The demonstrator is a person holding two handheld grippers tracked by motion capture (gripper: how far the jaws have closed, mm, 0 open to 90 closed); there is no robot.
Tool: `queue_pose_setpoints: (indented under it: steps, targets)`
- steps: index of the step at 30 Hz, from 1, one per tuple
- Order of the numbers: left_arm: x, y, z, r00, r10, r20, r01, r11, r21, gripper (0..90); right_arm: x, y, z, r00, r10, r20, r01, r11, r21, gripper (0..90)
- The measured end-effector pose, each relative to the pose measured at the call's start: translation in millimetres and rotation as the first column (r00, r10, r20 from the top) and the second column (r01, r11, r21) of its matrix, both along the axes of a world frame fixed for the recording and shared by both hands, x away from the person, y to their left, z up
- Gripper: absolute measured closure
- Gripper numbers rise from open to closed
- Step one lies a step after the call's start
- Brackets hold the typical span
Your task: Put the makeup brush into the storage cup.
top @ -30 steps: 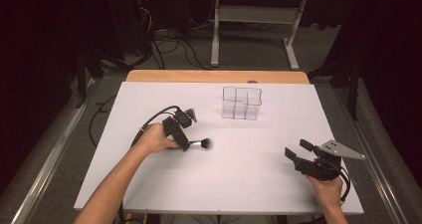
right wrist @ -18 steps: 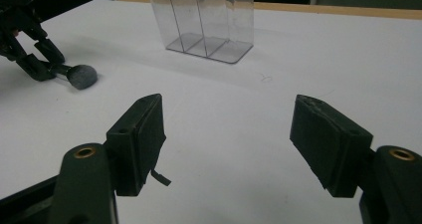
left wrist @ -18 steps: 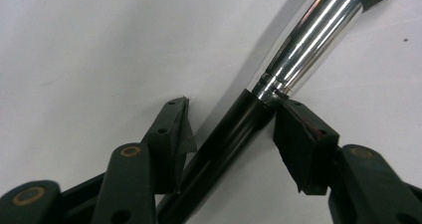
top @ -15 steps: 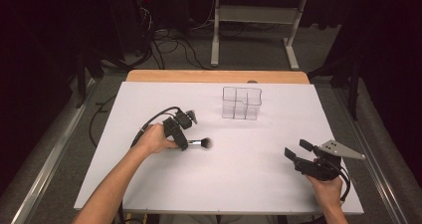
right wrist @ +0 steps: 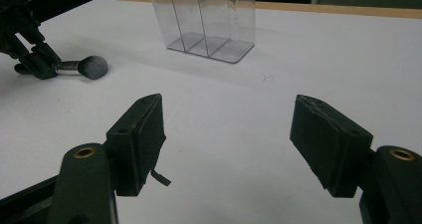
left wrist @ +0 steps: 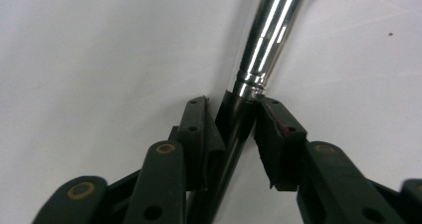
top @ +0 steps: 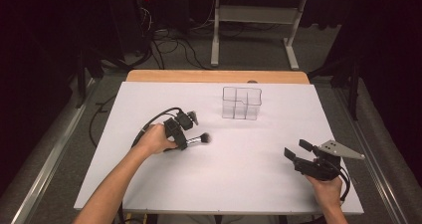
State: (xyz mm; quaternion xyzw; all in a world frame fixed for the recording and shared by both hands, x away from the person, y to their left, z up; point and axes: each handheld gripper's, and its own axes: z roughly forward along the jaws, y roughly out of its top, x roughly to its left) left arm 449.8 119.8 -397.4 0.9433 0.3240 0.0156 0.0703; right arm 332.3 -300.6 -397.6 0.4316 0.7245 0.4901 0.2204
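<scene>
left gripper (left wrist: 231, 134) jaws have just been closing and now pinch the brush (left wrist: 263, 40) handle, brush lying flat on the table (top: 149, 94) left of the organizer (top: 242, 103), so pickup looks next; right gripper (right wrist: 226, 134) sits wide open, holding nothing

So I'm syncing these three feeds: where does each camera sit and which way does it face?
High view: above the person's side, looking forward and down on the table; both forearms show.
Left gripper view: rides the left tool, facing the tabletop; its jaws are closing on the brush.
Right gripper view: rides the right tool, facing the clear organizer.
Shared: brush, organizer.
</scene>
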Motion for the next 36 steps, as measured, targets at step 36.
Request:
queue_pose_setpoints:
  steps: [36]
  targets:
    - [-6.5,-2.3,10.6,0.9972,0.000,0.074,0.005,0.9981,-0.062,74.4,-0.7,-0.2,0.3,1.0000,-0.001,0.002,0.001,1.0000,0.001,31.5]
